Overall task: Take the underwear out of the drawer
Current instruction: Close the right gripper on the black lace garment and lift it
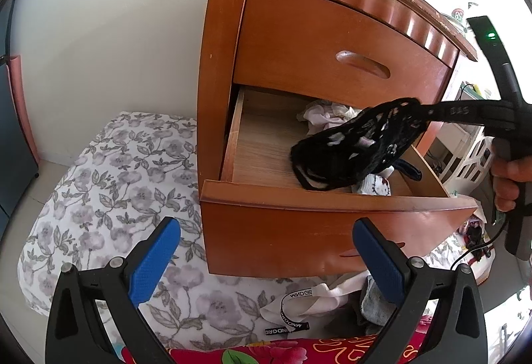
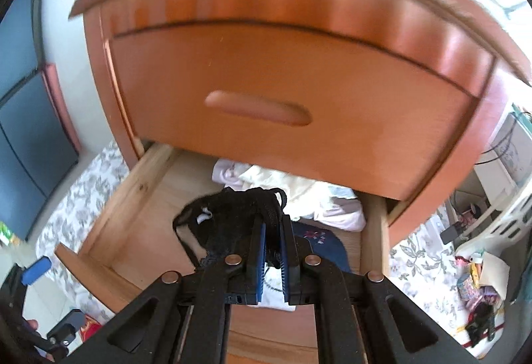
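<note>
A wooden nightstand has its lower drawer pulled out. Black lace underwear hangs above the drawer, pinched in my right gripper, which reaches in from the right. In the right wrist view the blue pads press on the black underwear. More garments, white and pale yellow, lie at the back of the drawer, and a dark blue one lies under the gripper. My left gripper stands open and empty below the drawer's front.
The upper drawer is closed. A flowered sheet lies left of the nightstand. White clothing with a black lettered band lies below the drawer front. A white basket and clutter stand to the right.
</note>
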Demonstrator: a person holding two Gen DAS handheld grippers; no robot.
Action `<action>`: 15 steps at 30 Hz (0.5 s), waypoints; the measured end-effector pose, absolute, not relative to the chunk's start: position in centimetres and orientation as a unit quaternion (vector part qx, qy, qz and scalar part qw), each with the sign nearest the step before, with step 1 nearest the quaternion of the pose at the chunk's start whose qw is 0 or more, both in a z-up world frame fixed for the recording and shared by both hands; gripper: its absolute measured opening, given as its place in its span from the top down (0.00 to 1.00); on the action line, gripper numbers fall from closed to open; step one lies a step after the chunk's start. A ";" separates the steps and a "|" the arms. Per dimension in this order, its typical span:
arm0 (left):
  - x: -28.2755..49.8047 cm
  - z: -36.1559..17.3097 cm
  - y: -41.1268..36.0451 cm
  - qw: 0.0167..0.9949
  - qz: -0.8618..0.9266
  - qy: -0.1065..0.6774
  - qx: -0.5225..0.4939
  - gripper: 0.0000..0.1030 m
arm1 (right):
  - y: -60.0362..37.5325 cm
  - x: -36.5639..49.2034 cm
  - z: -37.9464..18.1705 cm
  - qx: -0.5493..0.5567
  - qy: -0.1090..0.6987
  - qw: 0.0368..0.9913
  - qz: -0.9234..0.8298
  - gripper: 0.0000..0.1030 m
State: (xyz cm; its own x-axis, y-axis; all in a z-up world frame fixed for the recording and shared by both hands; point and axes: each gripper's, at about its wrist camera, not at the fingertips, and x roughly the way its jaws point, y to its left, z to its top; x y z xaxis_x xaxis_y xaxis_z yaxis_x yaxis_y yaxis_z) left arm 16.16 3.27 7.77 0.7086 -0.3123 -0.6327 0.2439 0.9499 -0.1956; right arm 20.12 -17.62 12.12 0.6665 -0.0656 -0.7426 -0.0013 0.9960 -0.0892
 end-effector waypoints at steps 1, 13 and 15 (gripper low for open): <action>16.1 7.8 3.3 0.923 -0.150 0.351 -0.048 0.00 | -17.7 19.7 12.4 -0.041 0.400 0.915 -0.021 0.92; 15.8 8.0 2.8 0.921 -0.139 0.363 -0.035 0.00 | -18.1 13.6 20.5 -0.021 0.262 0.965 -0.013 0.92; 15.6 8.1 2.7 0.921 -0.138 0.363 -0.032 0.00 | -17.9 12.4 21.6 -0.023 0.248 0.968 -0.011 0.92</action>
